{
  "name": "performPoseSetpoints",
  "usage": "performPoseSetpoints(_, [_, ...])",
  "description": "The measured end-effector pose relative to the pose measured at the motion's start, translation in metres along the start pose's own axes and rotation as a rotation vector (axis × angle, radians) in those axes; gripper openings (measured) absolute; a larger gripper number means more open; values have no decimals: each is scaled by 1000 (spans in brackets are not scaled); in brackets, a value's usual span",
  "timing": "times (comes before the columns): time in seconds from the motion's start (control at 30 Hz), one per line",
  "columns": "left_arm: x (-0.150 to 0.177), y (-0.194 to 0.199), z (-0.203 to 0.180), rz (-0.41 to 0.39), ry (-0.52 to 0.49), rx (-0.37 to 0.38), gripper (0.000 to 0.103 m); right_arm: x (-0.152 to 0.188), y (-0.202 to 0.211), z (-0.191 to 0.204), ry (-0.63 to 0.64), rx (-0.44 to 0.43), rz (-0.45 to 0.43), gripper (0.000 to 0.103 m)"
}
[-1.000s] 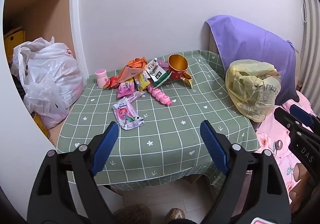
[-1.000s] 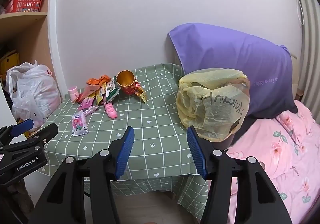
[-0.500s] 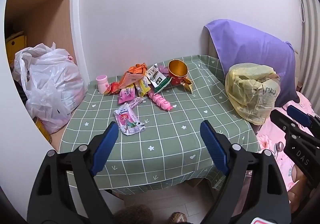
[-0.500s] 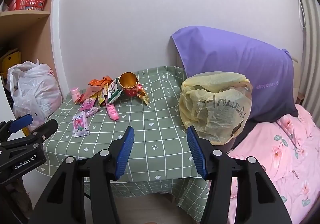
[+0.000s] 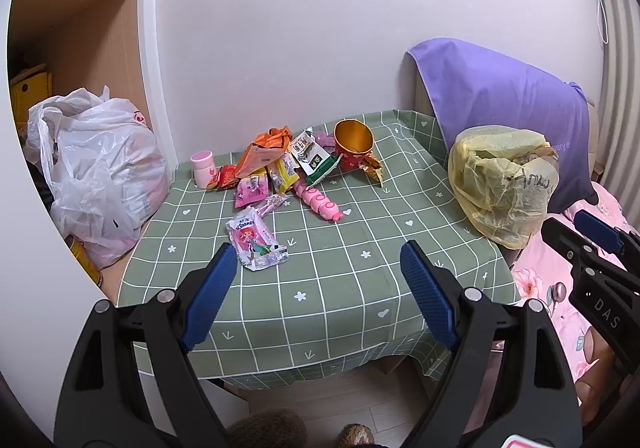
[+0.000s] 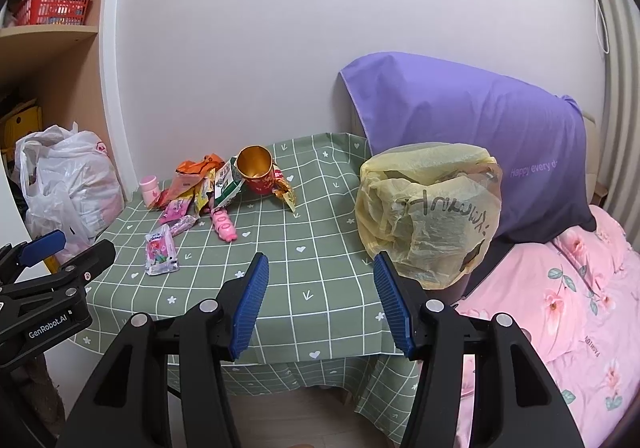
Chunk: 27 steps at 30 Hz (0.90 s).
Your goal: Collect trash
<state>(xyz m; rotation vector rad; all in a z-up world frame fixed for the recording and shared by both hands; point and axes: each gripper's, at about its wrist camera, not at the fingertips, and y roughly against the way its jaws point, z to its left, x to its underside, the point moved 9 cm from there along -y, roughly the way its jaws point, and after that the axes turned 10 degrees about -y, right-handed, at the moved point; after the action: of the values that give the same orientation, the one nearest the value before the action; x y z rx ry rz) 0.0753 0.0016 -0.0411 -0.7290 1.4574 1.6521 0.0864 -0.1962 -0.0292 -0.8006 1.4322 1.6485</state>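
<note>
A heap of snack wrappers (image 5: 276, 164) lies at the far side of the green checked table (image 5: 360, 268), with a red-and-gold paper cup (image 5: 354, 144) on its side, a pink toy-like packet (image 5: 320, 202) and a Kleenex tissue pack (image 5: 256, 244) nearer me. The heap also shows in the right wrist view (image 6: 204, 188). A yellow trash bag (image 6: 428, 212) stands at the table's right edge. My left gripper (image 5: 316, 276) is open and empty above the table's front edge. My right gripper (image 6: 320, 284) is open and empty, short of the yellow bag.
A full white plastic bag (image 5: 96, 176) sits left of the table by wooden shelves (image 5: 72, 0). A small pink cup (image 5: 202, 168) stands at the table's back left. A purple pillow (image 6: 472, 136) and pink floral bedding (image 6: 560, 308) lie right.
Both grippers have drawn back and risen slightly, so the table sits a little lower and farther in view. Jaws remain open; nothing on the table moved.
</note>
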Motion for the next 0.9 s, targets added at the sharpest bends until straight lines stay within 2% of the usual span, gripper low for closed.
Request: performPoseSetpoints(0.9, [0,0,1,0,0,2,80,-1,2,-7,-9,17,-10,52])
